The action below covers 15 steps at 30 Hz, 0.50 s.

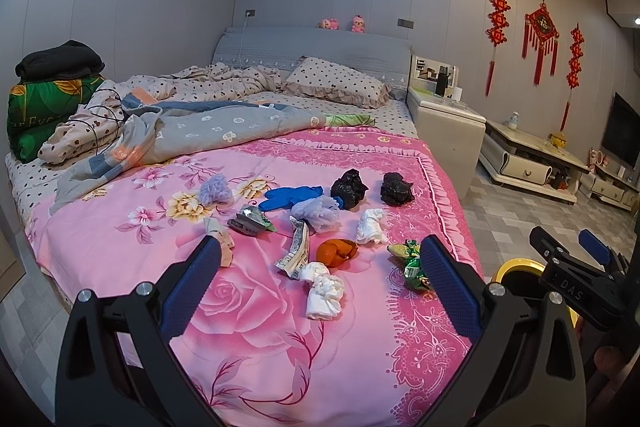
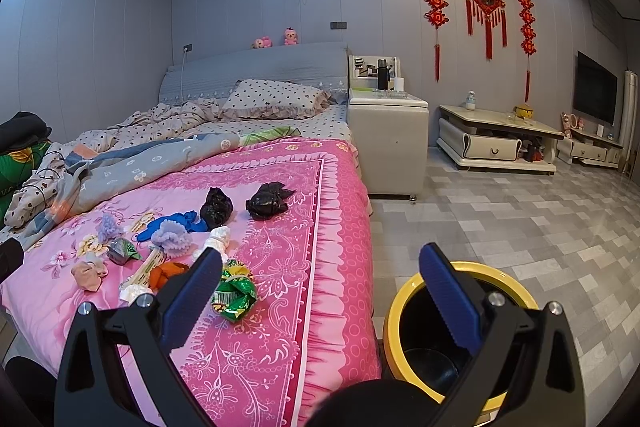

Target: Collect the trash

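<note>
Trash lies scattered on the pink flowered bedspread (image 1: 120, 251): white tissue wads (image 1: 324, 291), an orange peel (image 1: 336, 251), a green foil wrapper (image 1: 412, 263), a printed paper wrapper (image 1: 297, 250), a blue glove (image 1: 290, 195), two black bag clumps (image 1: 349, 187) and lilac fluffy pieces (image 1: 318, 213). My left gripper (image 1: 320, 291) hovers open above the tissue wads, holding nothing. My right gripper (image 2: 320, 291) is open and empty over the bed's right edge, between the green wrapper (image 2: 236, 297) and a yellow bin (image 2: 394, 311) with a black inside on the floor.
Rumpled blankets (image 1: 192, 131) and a dotted pillow (image 1: 336, 81) fill the bed's far half. A white nightstand (image 2: 388, 131) and low TV cabinet (image 2: 496, 143) stand to the right. Grey tiled floor (image 2: 520, 227) stretches beside the bed.
</note>
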Available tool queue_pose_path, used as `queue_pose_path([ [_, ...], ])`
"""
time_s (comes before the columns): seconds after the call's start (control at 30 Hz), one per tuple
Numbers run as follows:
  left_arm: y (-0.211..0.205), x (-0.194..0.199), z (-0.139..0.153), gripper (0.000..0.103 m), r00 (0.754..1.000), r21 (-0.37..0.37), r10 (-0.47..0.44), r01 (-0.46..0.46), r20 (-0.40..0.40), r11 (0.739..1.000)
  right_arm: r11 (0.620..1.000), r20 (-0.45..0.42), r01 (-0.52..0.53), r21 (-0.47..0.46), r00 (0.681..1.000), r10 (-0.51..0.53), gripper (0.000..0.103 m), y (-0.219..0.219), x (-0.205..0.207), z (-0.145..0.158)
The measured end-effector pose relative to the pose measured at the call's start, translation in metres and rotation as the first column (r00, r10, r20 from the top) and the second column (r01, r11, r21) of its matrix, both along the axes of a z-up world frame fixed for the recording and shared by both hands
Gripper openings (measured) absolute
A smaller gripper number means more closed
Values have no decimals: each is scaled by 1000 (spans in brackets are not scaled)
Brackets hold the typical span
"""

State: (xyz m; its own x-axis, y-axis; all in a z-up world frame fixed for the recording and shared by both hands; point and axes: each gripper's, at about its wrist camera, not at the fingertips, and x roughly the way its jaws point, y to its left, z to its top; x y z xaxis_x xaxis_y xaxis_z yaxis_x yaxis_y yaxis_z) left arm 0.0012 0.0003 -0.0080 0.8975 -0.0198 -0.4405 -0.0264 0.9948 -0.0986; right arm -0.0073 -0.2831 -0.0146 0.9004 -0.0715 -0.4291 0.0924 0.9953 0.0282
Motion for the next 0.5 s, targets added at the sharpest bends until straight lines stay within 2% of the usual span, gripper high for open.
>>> queue_pose_path([
  [0.5, 0, 0, 0, 95, 1000, 0, 0, 0, -1, 1000, 1000, -4, -2, 2, 1000, 2, 95, 1, 1, -2],
])
